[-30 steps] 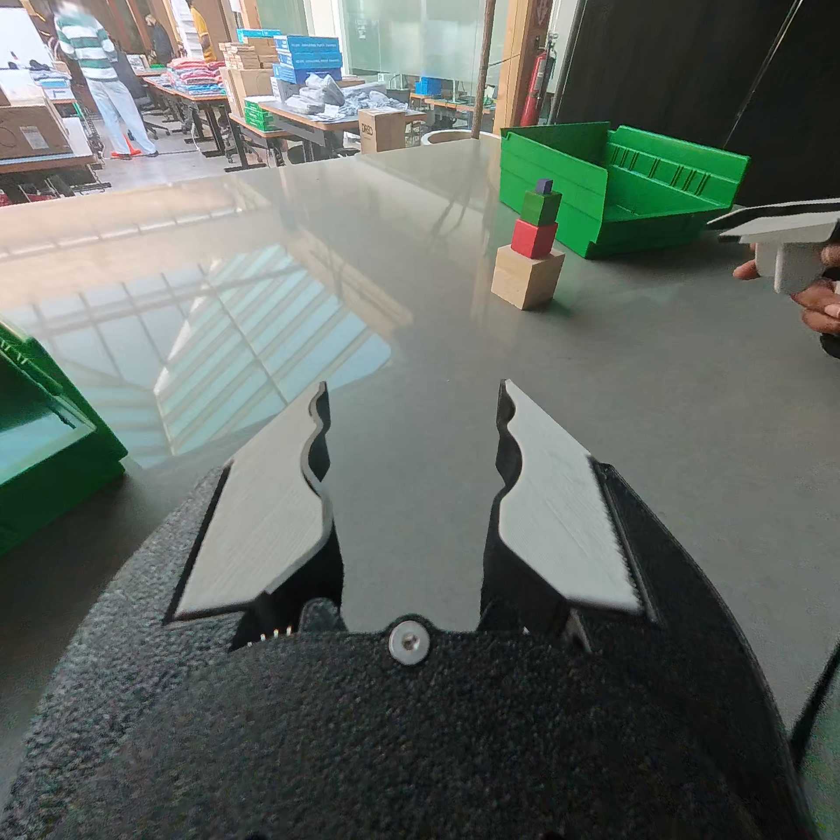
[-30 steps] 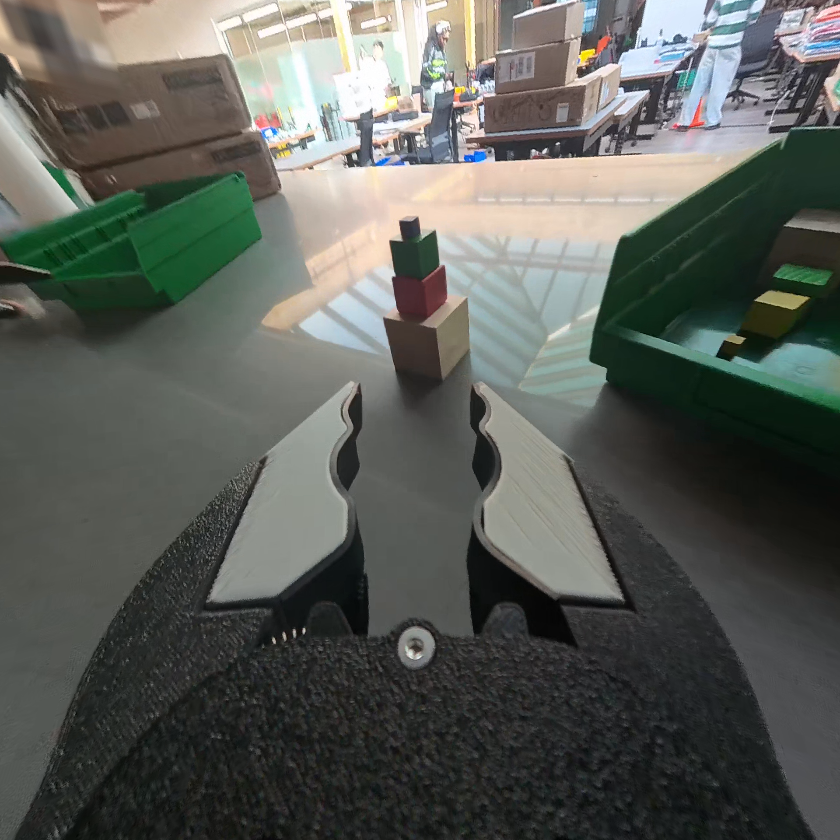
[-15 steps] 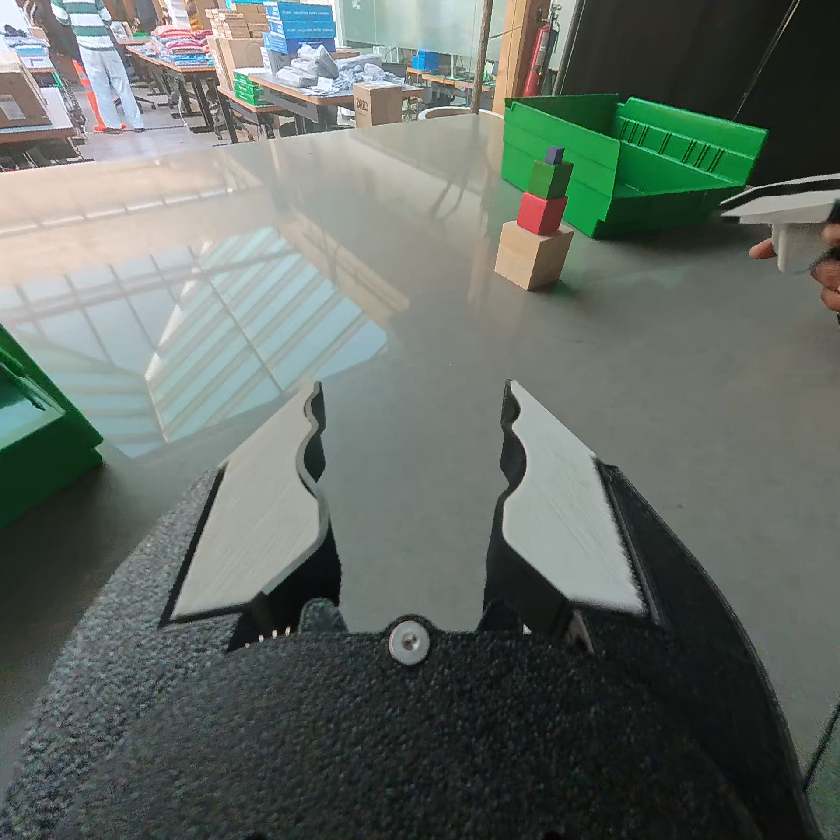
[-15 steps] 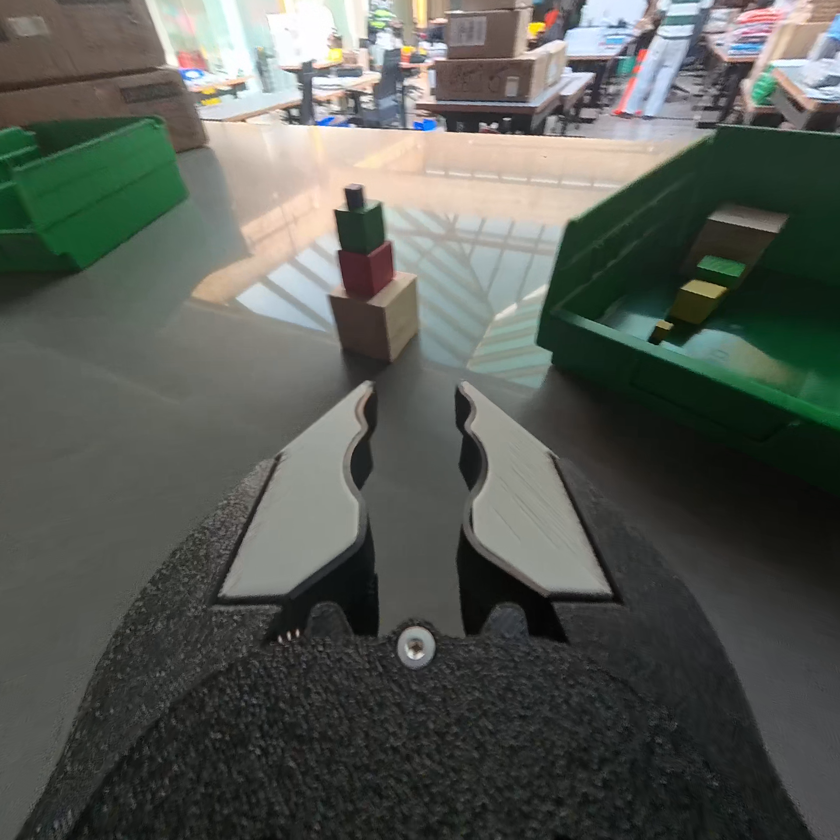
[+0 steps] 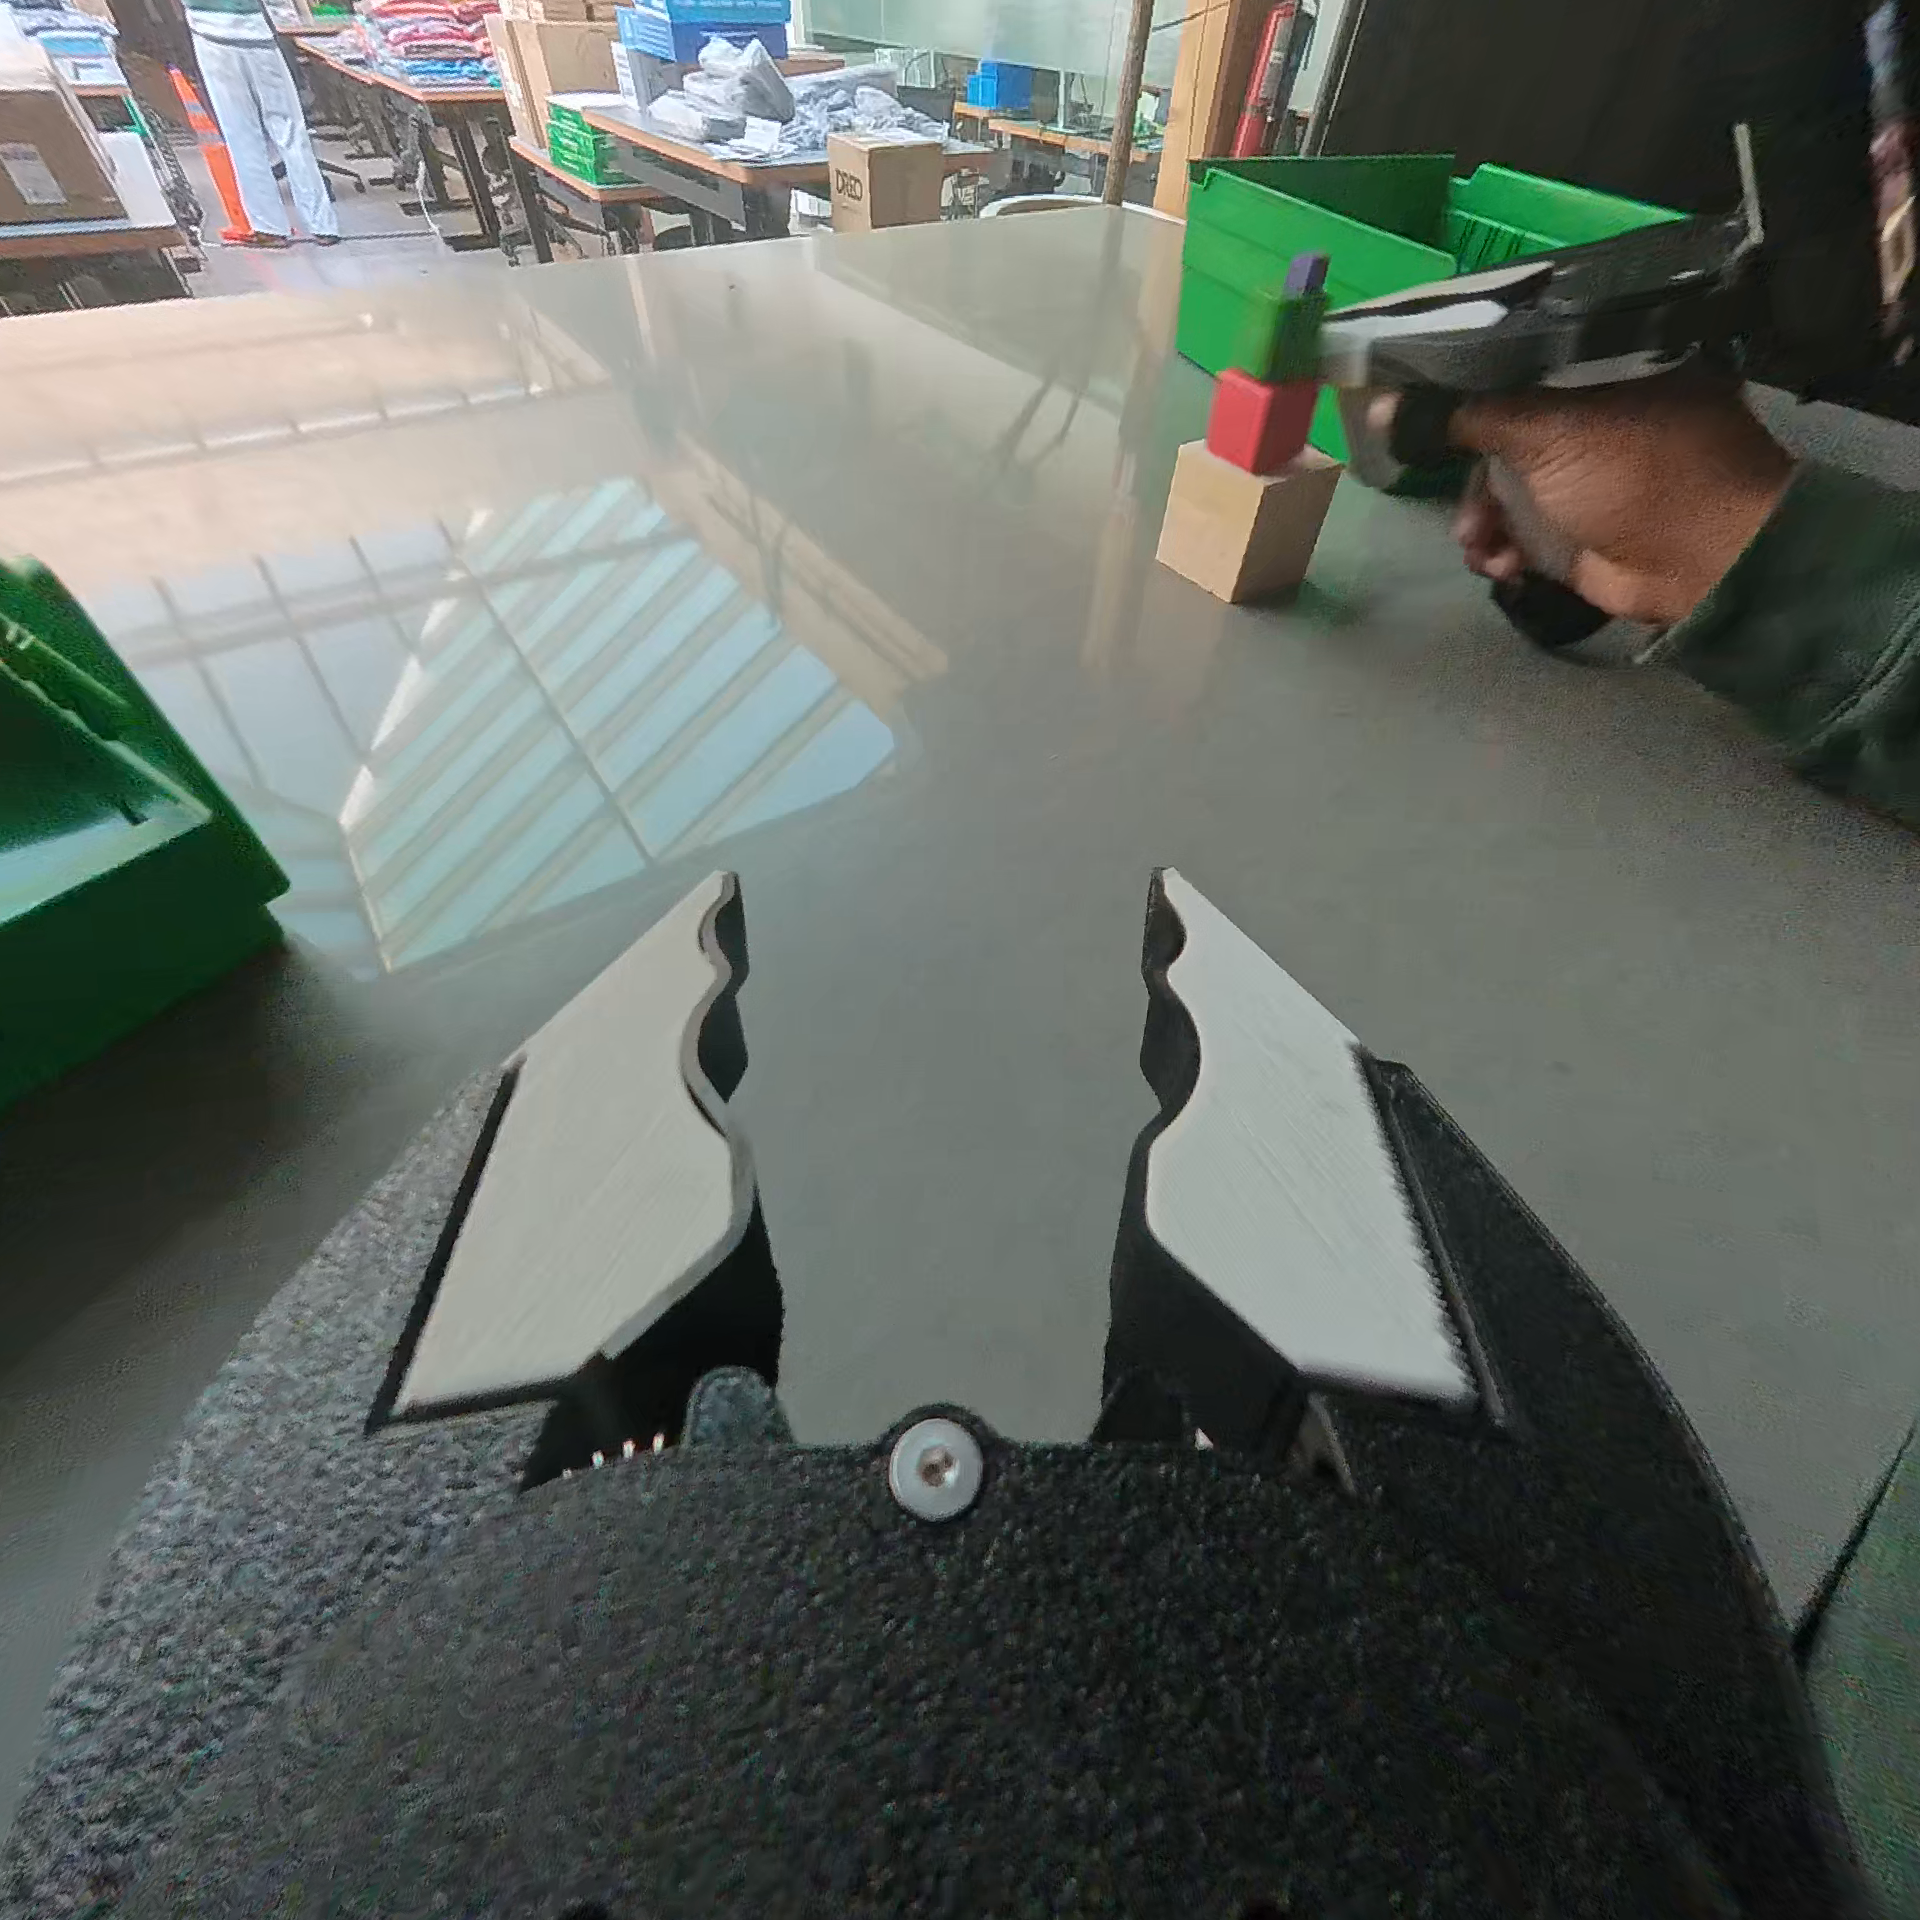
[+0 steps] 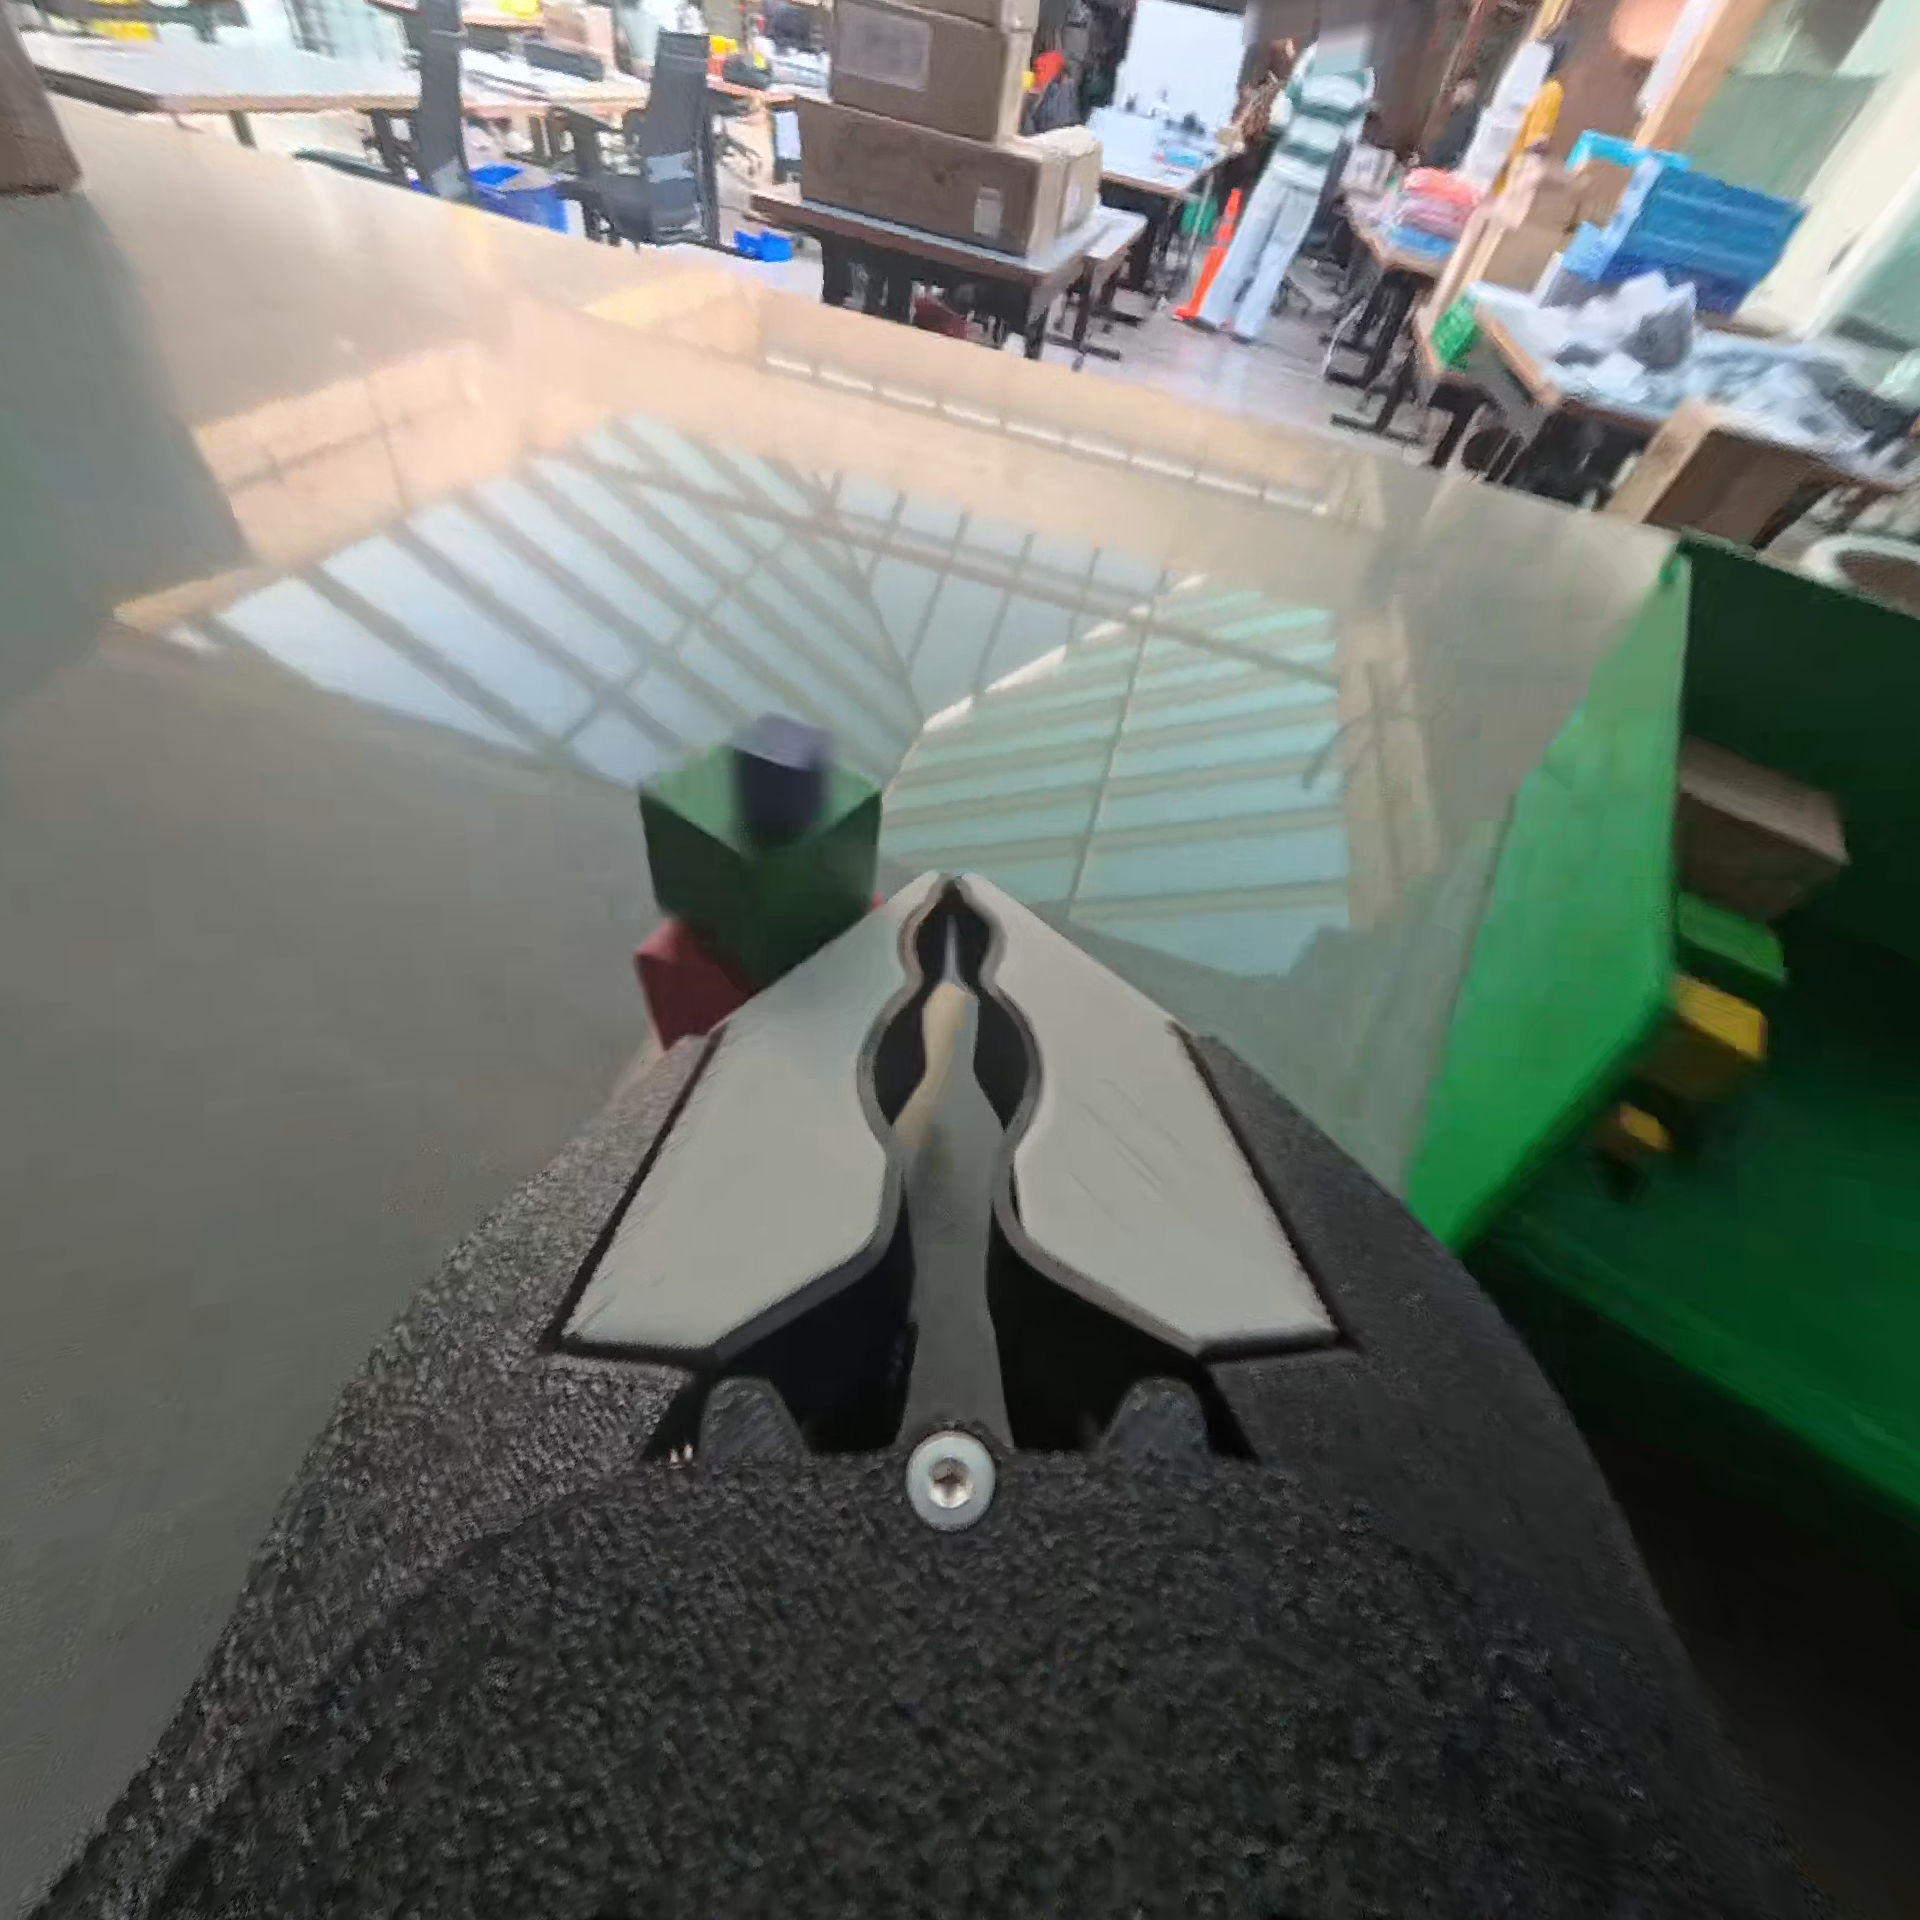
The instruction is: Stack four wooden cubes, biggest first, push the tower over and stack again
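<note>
The left claw (image 5: 940,894) is released, its fingers wide apart over bare grey tabletop (image 5: 935,675), holding and touching nothing. A green bin (image 5: 114,894) lies at its nine o'clock. At about one o'clock, well apart, stands a stack: a wooden block (image 5: 1247,520) at the bottom, then a red block (image 5: 1262,421), a green block (image 5: 1283,332) and a small purple block (image 5: 1306,275) on top. Another green bin (image 5: 1299,208) stands just behind the stack. The right claw (image 6: 951,894) is clenched tip to tip on nothing, and sits against or just beside the green block's side at its eleven o'clock; motion blur hides whether they touch. A third bin (image 6: 1558,883), at its three o'clock, holds yellow and wooden pieces. A second ago this claw was parted and lay back from the stack; it has since closed and moved up level with the green block. The left claw is as wide as before.
</note>
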Demonstrator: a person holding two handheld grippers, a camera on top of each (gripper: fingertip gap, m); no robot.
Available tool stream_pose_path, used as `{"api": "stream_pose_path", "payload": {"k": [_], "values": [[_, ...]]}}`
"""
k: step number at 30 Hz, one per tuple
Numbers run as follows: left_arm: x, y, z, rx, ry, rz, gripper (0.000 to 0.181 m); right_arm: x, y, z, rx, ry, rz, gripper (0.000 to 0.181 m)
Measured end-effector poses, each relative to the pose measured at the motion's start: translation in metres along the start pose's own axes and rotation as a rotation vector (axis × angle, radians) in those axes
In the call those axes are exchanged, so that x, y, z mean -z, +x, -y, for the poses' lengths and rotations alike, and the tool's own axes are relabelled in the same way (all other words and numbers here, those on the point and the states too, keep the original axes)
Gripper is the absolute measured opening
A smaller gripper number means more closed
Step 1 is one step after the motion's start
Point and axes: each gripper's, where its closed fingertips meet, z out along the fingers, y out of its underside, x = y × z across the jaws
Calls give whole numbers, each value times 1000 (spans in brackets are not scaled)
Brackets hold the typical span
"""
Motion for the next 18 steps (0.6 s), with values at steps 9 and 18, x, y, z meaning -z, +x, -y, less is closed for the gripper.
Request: {"api": "stream_pose_path", "payload": {"k": [9,18], "values": [[4,-17,1,17,8,36,75,12,-148,11,314,60,253,1],[-8,-17,2,7,-2,27,75,37,-132,3,198,44,286,3]]}}
